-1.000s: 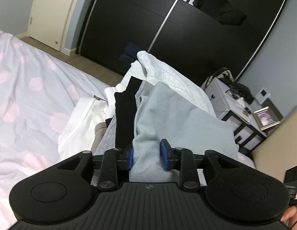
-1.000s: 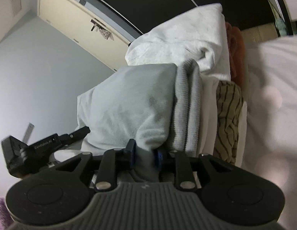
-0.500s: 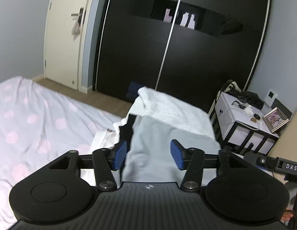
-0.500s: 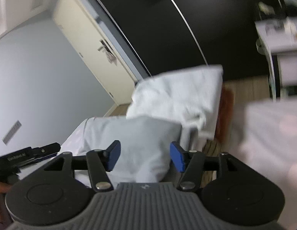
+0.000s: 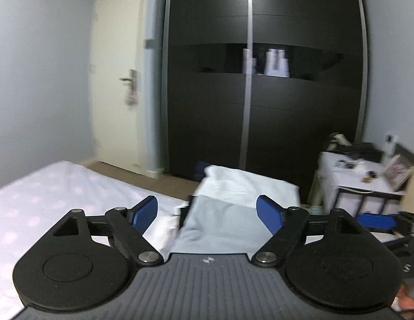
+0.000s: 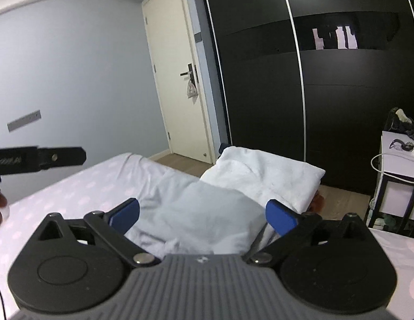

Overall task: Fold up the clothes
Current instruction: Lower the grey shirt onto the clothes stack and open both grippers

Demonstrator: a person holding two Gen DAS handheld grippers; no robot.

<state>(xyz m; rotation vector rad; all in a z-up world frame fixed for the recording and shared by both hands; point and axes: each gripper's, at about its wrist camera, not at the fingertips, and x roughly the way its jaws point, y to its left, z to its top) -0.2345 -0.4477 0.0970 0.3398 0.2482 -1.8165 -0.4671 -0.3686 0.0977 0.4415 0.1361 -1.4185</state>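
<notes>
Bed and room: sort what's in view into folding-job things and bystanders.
Job:
light blue garment, folded, on the stack
white garment behind it
left gripper, open
right gripper, open

Bystanders:
black wardrobe
door
white side table
dotted bedsheet

Left gripper (image 5: 207,214), right gripper (image 6: 202,214): black disc housings, ribbed grey bodies, silver pivot screws, blue finger pads (image 5: 145,214)

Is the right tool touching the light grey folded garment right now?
Apart. The right wrist view shows the right tool wide open, both blue fingers raised clear of the light grey folded garment on the stack.
</notes>
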